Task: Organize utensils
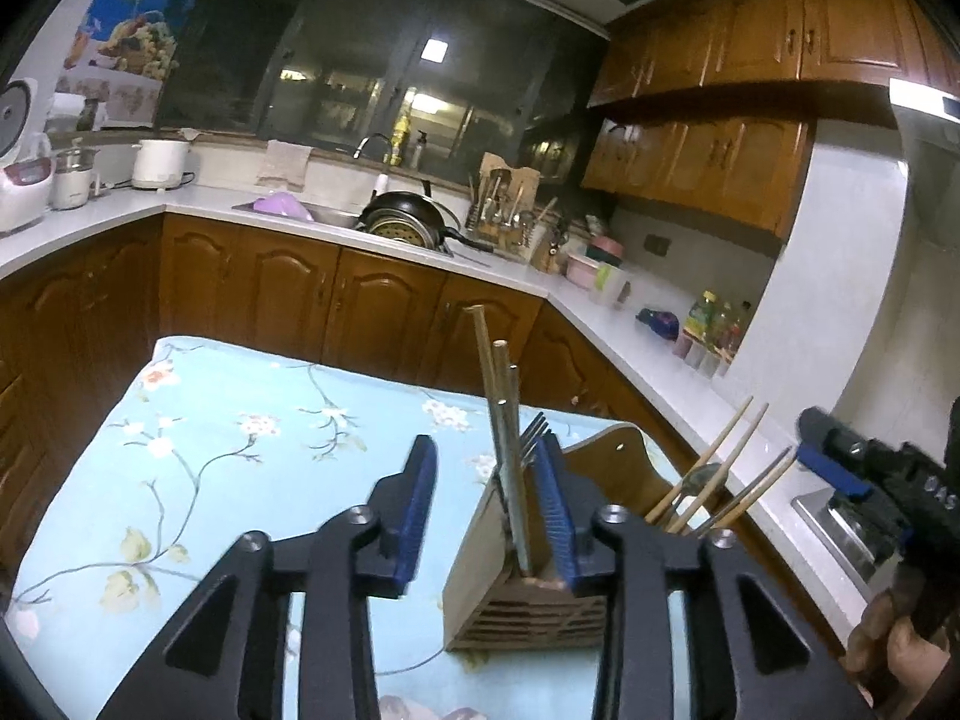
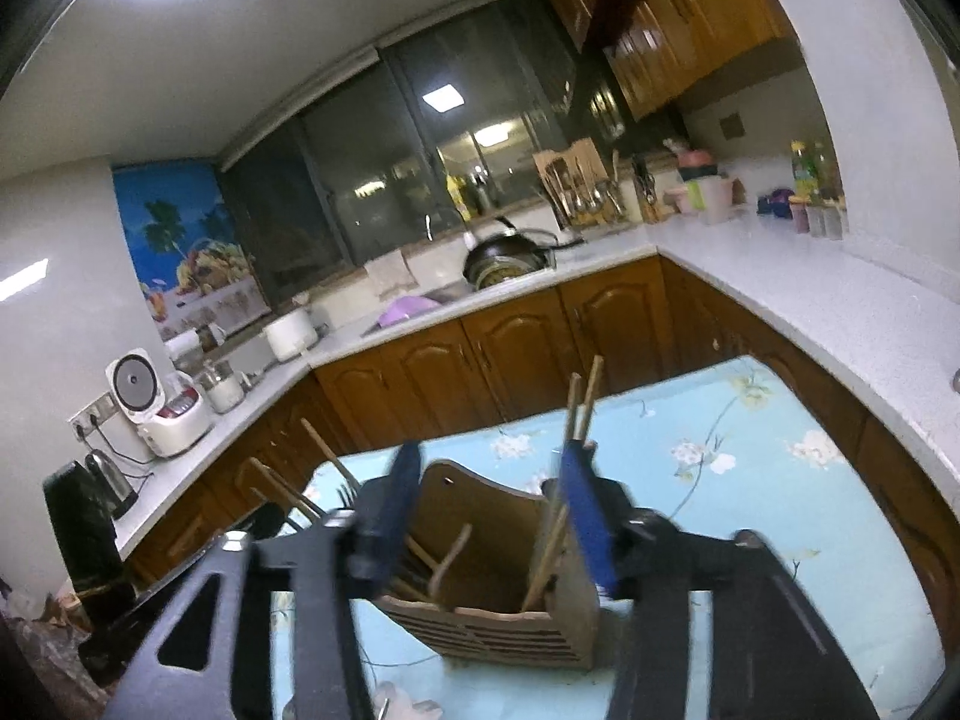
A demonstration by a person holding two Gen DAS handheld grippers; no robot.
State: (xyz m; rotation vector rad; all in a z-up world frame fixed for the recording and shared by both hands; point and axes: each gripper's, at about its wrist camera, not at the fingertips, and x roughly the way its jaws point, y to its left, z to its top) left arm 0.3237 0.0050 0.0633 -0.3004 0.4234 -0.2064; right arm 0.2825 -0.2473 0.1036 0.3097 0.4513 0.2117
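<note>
A wooden utensil holder (image 1: 516, 612) stands on the light blue floral tablecloth (image 1: 240, 450). It holds upright chopsticks (image 1: 501, 396), a fork (image 1: 534, 432) and more chopsticks and a spoon (image 1: 714, 480) on its right side. My left gripper (image 1: 489, 510) is open above the holder's left part; its right finger is beside the upright chopsticks. My right gripper (image 2: 492, 516) is open and empty, its fingers straddling the holder (image 2: 498, 600) from above. Chopsticks (image 2: 579, 408) rise by its right finger. The right gripper also shows in the left wrist view (image 1: 840, 474).
Wooden cabinets (image 1: 360, 294) and a white counter (image 1: 630, 336) run around the table. The counter carries a sink with a black pan (image 1: 414, 216), another utensil rack (image 1: 504, 210), bottles (image 1: 714, 324) and rice cookers (image 2: 162, 408). A kettle (image 2: 111, 480) stands at the left.
</note>
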